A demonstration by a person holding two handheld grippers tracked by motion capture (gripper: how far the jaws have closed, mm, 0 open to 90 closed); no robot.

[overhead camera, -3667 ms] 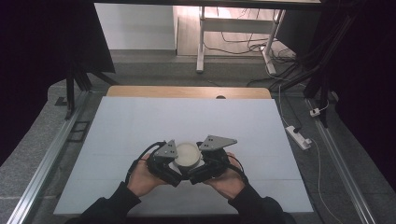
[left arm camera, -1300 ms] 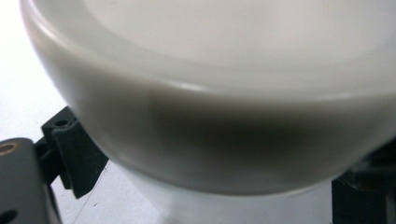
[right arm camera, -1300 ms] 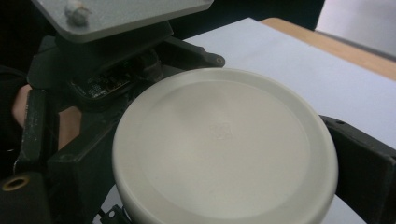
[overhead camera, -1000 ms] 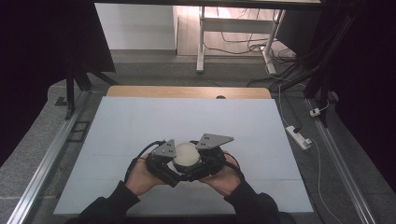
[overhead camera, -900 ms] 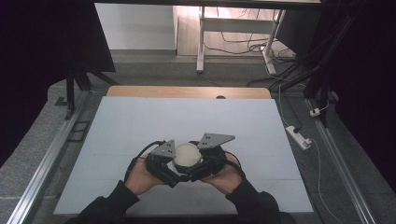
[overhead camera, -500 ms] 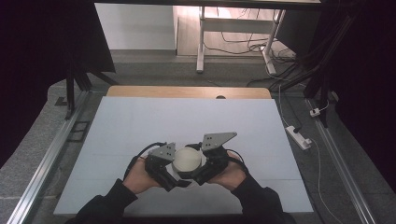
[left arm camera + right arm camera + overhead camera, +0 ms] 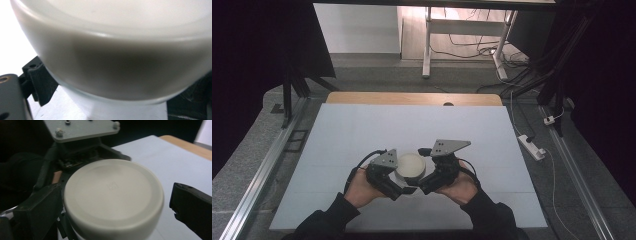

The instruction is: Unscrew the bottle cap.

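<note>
1. High view: a round, off-white plastic container with a flat lid [image 7: 411,166] stands on the pale grey counter [image 7: 362,130], near the person's edge and about midway across.
2. The left gripper [image 7: 398,176] sits just left of the container, and the right gripper [image 7: 428,167] just right of it, each held in one hand.
3. The left hand [image 7: 361,187] and the right hand [image 7: 458,187] come in from the bottom edge in dark sleeves.
4. Right gripper view: the container's lid [image 7: 112,192] lies between the two black jaws, which stand apart. The left jaw is right beside the container's wall; the right jaw is clear of it, with bare counter showing in the gap.
5. The same view shows the left gripper's grey three-cornered plate [image 7: 80,128] behind the container.
6. Left gripper view: the container's curved wall [image 7: 120,62] is very close to the lens, and a black jaw piece shows at lower left. Whether the left gripper is apart or clamped on the container cannot be told.
</note>
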